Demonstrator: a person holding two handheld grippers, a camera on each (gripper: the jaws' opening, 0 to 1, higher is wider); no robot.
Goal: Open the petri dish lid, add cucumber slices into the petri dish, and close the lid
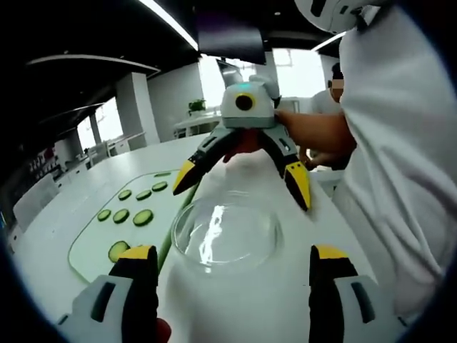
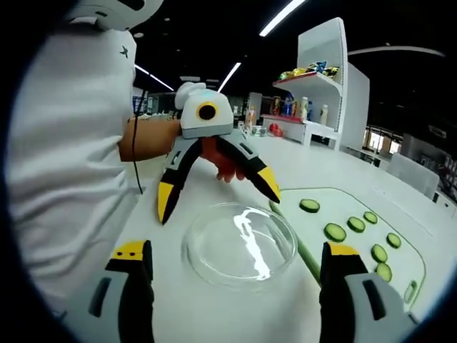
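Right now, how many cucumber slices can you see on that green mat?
7 in the right gripper view: one alone nearest the petri dish at, then. A shape at the green mat's far edge may be another.
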